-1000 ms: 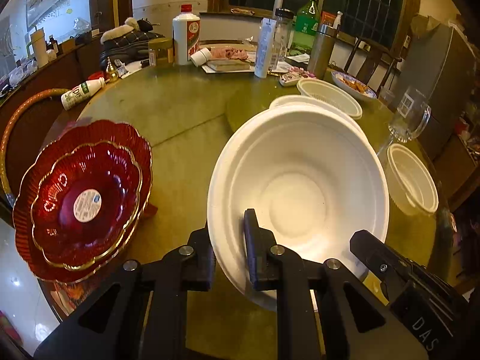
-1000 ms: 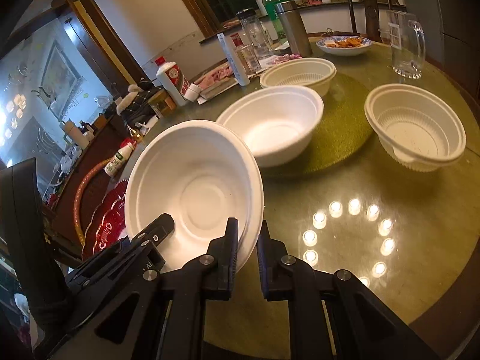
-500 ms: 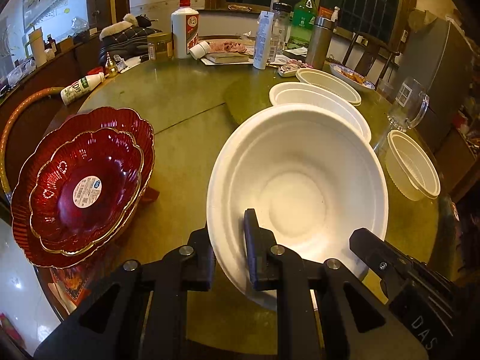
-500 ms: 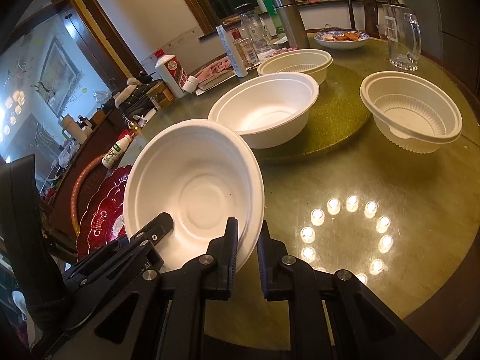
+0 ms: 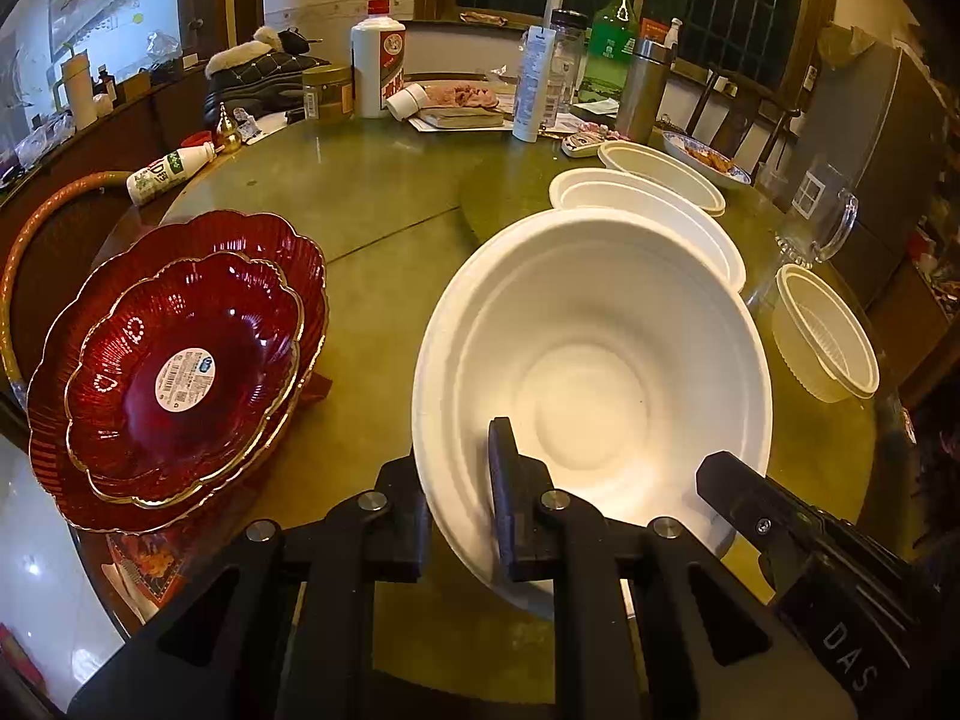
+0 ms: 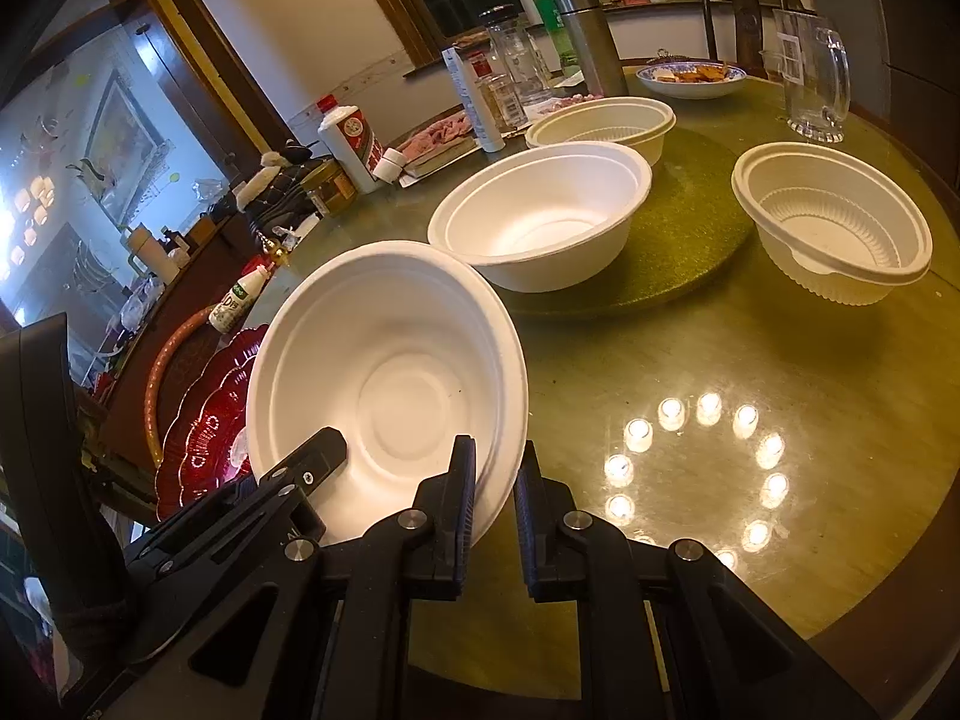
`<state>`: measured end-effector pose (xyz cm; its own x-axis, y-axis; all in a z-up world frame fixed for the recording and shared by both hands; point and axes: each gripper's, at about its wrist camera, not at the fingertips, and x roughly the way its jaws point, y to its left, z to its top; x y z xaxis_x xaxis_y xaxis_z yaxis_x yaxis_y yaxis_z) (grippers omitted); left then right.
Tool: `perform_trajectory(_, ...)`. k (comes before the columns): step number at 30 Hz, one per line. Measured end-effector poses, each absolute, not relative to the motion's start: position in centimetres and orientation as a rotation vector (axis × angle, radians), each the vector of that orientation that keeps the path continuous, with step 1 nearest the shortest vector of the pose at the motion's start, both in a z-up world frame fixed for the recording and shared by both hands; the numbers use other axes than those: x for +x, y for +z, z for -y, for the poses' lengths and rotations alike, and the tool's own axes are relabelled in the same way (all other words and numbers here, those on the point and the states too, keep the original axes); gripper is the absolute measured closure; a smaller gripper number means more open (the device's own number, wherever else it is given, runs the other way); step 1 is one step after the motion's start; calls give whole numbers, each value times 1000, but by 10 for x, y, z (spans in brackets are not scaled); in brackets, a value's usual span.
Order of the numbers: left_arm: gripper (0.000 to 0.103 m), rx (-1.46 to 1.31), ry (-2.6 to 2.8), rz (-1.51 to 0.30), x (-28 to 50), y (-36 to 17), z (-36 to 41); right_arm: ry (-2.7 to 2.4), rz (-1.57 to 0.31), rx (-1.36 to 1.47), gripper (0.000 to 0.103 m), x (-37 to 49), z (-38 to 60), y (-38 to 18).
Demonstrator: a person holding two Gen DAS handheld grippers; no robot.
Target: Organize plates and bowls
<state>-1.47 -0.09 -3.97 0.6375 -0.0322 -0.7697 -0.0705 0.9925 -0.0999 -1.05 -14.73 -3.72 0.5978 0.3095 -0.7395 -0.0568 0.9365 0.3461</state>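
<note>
Above the table (image 6: 690,360), both grippers' fingers (image 5: 510,480) clamp one empty white bowl (image 5: 600,372).

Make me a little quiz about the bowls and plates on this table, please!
1. True or false: both claws pinch the rim of the same white foam bowl.
2. How many red scalloped glass plates are stacked?
3. Which is nearest the held bowl: A the second white foam bowl, B the ribbed plastic bowl, C the clear glass mug?

Key: 1 true; 2 two; 3 A.
</note>
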Motion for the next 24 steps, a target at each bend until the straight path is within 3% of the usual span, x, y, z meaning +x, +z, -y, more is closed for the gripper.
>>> perform_trajectory(24, 88, -158, 63, -808, -28, -8, -24, 274, -839, 250, 91, -15, 123, -6)
